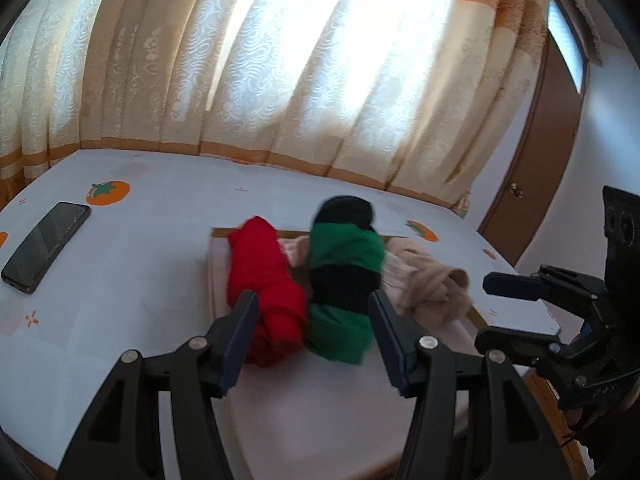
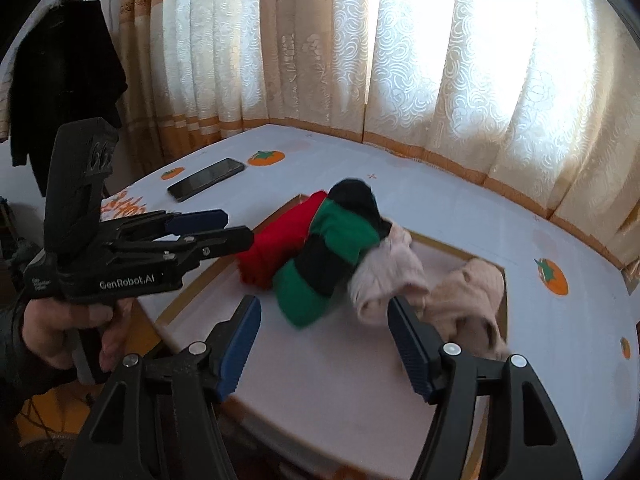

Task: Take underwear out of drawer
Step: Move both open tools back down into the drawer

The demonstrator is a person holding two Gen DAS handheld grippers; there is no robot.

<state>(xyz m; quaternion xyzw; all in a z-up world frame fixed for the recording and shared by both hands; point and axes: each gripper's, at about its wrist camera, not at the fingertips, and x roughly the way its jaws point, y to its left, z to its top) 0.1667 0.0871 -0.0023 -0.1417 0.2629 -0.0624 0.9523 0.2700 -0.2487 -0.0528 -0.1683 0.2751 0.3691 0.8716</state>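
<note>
Daylight glows through cream patterned curtains (image 1: 248,60) with orange bands, hanging behind the surface (image 1: 132,264), which is spread with a pale cloth printed with orange fruit. A brown wooden door (image 1: 540,152) stands in a white wall (image 1: 600,184) at the right.

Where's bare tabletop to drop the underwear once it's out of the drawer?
Free: the tablecloth between the phone and the drawer's left edge, and the strip behind the drawer up to the curtain. Crowded: the drawer itself, with the red roll, green-black roll and beige pieces.
</note>
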